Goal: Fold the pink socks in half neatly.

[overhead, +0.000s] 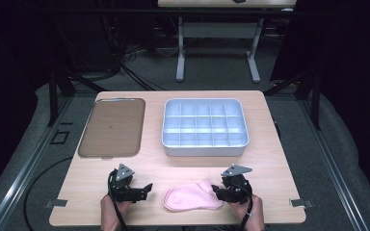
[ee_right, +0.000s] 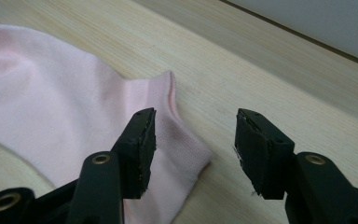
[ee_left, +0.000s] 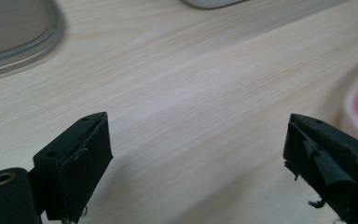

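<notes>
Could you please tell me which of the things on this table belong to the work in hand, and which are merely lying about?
In the work:
- pink sock, flat on the table's near edge
- right gripper, open, jaws at the sock's cuff
- left gripper, open, beside the sock

Lying about, so far:
- white divided box
- brown tray

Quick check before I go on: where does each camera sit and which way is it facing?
High view: above the near table edge, looking forward and down on the table; forearms, left gripper, right gripper.
Left gripper view: on the left gripper, looking along open jaws across bare tabletop toward the brown tray.
Right gripper view: on the right gripper, open jaws at the pink sock cuff.
Shared: the high view also shows the sock and tray.
</notes>
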